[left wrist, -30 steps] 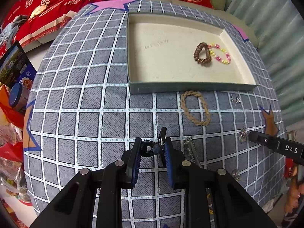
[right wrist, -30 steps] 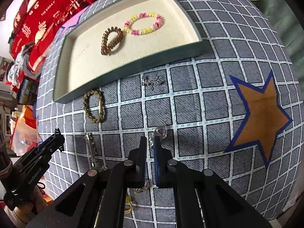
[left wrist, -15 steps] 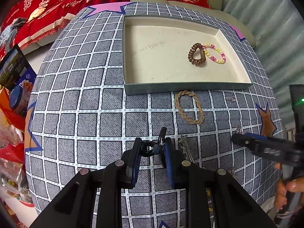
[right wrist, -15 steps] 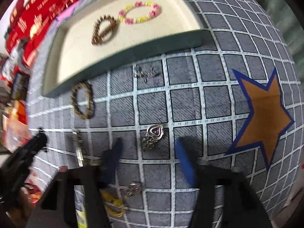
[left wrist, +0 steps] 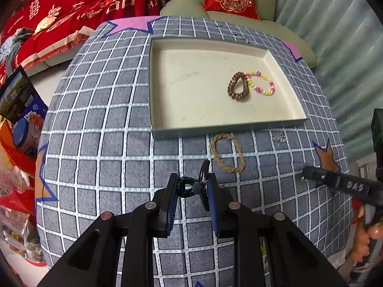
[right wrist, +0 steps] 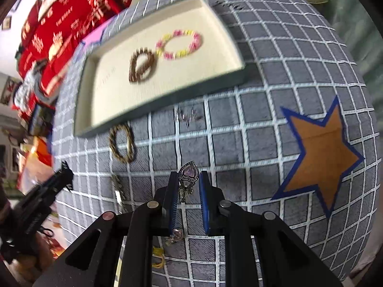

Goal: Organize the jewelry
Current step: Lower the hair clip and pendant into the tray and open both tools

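My left gripper (left wrist: 192,179) is shut on a black hair tie (left wrist: 189,187) with a thin black loop, held a little above the checked cloth. The right gripper (right wrist: 189,175) points down; its jaws are closing, and the blue pads touch both sides of a silver heart pendant with a purple stone (right wrist: 189,172). The cream-lined tray (left wrist: 215,129) lies further back and holds a brown bead bracelet (left wrist: 239,86) and a pink and yellow bead bracelet (left wrist: 262,82). In the left wrist view the right gripper's tip (left wrist: 308,173) shows at the right edge.
A tan braided bracelet (left wrist: 227,151) and a small silver piece (left wrist: 278,137) lie in front of the tray. A silver chain (right wrist: 118,189), a small pink trinket (right wrist: 177,234) and a yellow band (right wrist: 158,256) lie near the right gripper. An orange star (right wrist: 320,150) marks the cloth.
The right gripper opened wide over the heart pendant, then closed in around it. The left gripper rose a little with the black hair tie, so the table looks farther off.
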The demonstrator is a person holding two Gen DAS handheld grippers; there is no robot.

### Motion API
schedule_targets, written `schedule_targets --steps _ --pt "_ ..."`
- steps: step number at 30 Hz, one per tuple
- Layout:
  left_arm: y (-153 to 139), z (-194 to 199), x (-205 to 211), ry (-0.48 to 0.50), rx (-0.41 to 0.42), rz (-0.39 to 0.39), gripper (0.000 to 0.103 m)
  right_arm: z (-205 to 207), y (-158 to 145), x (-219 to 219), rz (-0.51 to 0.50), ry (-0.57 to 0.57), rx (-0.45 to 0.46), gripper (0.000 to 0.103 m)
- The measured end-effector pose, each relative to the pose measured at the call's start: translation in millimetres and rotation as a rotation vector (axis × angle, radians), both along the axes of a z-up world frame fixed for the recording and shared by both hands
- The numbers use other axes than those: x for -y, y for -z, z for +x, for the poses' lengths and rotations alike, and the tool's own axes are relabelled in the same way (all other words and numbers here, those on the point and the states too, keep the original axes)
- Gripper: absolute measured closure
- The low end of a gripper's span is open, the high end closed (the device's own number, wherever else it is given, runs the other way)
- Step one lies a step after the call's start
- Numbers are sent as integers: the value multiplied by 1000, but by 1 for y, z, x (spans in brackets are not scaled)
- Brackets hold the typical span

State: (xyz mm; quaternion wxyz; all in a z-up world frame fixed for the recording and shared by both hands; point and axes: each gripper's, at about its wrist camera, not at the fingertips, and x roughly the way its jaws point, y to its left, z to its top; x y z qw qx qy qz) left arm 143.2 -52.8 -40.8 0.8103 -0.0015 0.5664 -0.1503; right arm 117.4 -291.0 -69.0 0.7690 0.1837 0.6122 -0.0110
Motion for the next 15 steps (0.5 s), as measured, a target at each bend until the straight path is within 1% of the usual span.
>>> schedule_targets --steps 3,8,11,15 --pt "-8 7 3 2 18 -7 69 5 -18 8 16 14 32 85" --pt "-20 24 10 1 52 -22 69 33 -41 9 22 5 84 85" --pt "-26 38 16 1 71 -30 69 49 -48 14 24 -1 104 85" --pt "-30 57 24 -1 90 -32 69 70 -49 18 25 -9 117 85"
